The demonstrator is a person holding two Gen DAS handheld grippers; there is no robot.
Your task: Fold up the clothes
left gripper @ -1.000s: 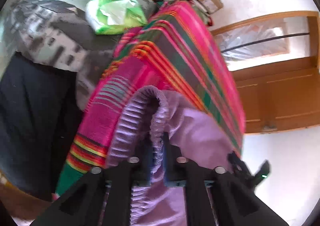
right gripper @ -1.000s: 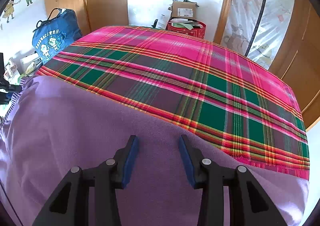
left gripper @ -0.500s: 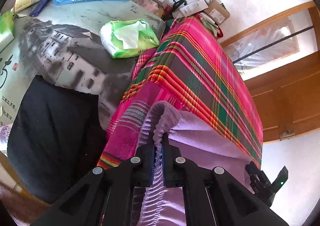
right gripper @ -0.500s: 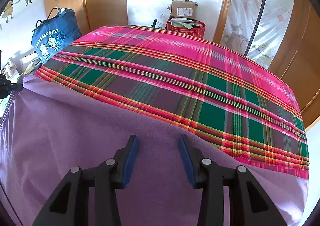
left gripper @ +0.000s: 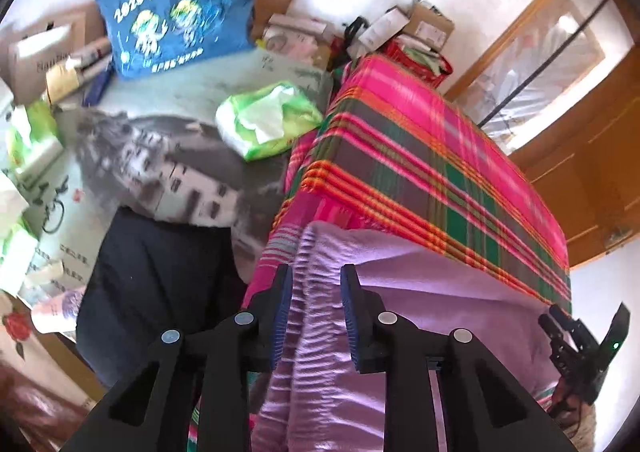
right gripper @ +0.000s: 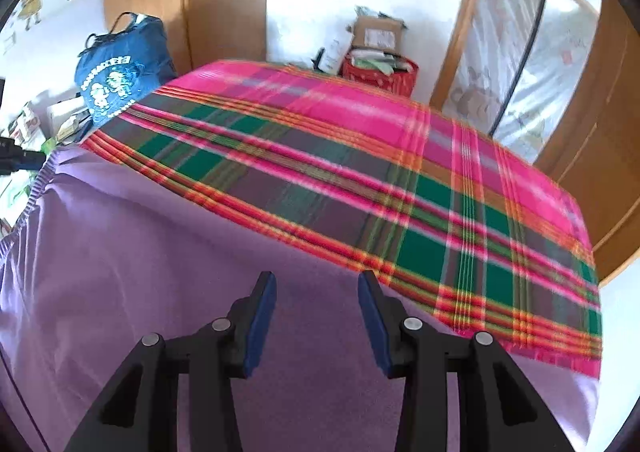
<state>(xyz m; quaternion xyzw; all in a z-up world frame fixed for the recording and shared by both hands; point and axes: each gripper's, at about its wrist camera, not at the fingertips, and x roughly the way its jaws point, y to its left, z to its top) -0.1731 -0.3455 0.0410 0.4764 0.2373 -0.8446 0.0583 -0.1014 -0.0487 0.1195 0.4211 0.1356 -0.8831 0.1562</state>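
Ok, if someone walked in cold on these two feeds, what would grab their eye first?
The pink-and-green plaid cloth covering the table dominates both views. Next is the lilac garment spread across its near end, its gathered waistband between the opening jaws of the left tool. A blue printed bag stands behind, left.

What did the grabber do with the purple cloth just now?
The left hand-held gripper let go of the purple cloth's ruffled waistband: its jaws are opening, with the band lying loose between them, and it lifted away. The right hand-held gripper stayed open over the cloth, which stayed spread on the plaid blanket.
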